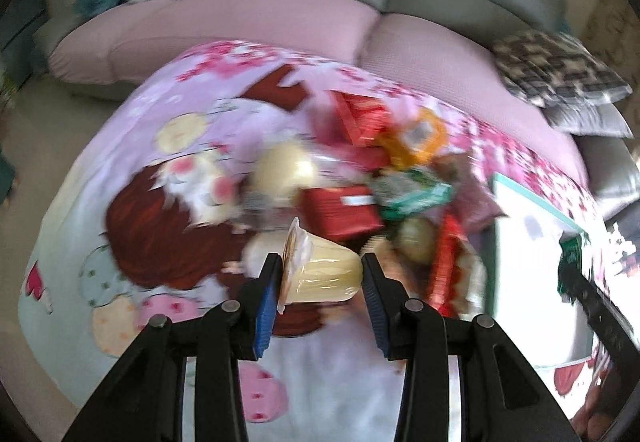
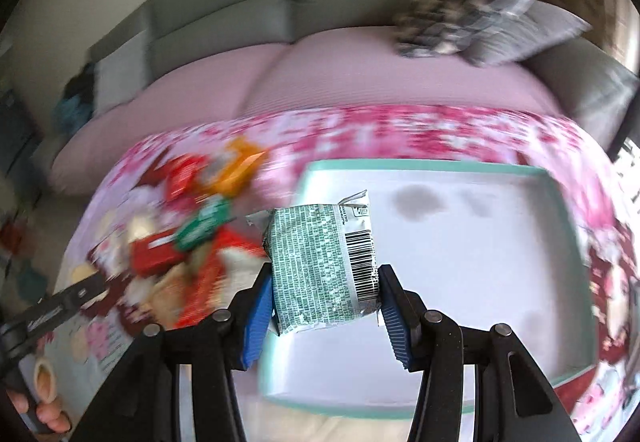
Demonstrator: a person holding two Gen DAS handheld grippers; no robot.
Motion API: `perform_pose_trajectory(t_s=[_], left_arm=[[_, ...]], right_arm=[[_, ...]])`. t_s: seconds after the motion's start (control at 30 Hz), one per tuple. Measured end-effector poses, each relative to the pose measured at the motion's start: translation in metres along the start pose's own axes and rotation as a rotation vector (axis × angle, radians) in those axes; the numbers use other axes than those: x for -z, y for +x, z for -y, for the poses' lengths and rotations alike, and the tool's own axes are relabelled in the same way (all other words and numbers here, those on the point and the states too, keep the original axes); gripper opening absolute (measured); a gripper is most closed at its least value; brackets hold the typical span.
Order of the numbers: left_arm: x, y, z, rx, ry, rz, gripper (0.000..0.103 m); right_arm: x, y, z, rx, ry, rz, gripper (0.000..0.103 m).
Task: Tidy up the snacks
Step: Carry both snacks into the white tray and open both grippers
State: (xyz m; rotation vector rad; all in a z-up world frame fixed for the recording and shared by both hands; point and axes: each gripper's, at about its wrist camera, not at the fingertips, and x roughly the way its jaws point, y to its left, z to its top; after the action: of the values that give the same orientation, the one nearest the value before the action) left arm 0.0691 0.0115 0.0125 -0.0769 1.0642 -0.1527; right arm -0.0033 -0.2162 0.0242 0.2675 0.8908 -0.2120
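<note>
Right wrist: green packet [image 2: 324,266] in fingers [image 2: 256,316] over white tray [image 2: 560,198]

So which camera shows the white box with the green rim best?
The right wrist view: the box fills its right half, with nearly all of its green rim and white floor showing behind the packet that the right gripper holds. The left wrist view catches only a washed-out part of it at the right edge.
</note>
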Motion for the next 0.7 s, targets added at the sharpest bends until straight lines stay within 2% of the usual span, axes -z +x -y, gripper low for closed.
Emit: perform_pose_trajectory(t_s=[0.13,0.33,0.5,0.6,0.7], left_arm=[[-0.003,0.010,0.051,0.123,0.090,-0.041,0.042],[-0.008,0.022,0.126,0.189,0.242,-0.047,0.042],[-0.017,0.053,0.181,0.220,0.320,-0.074,0.042],[-0.019,0.072,0.203,0.243,0.319,-0.104,0.042],[-0.022,0.088,0.217,0.228,0.298,-0.107,0.043]], right_arm=[[-0.002,0.001,0.058,0.110,0.110,0.012,0.053],[-0.004,0.017,0.119,0.175,0.209,0.013,0.053],[-0.003,0.027,0.145,0.182,0.249,0.015,0.053],[-0.001,0.031,0.151,0.185,0.268,0.014,0.053],[0.001,0.037,0.159,0.186,0.300,-0.010,0.054]])
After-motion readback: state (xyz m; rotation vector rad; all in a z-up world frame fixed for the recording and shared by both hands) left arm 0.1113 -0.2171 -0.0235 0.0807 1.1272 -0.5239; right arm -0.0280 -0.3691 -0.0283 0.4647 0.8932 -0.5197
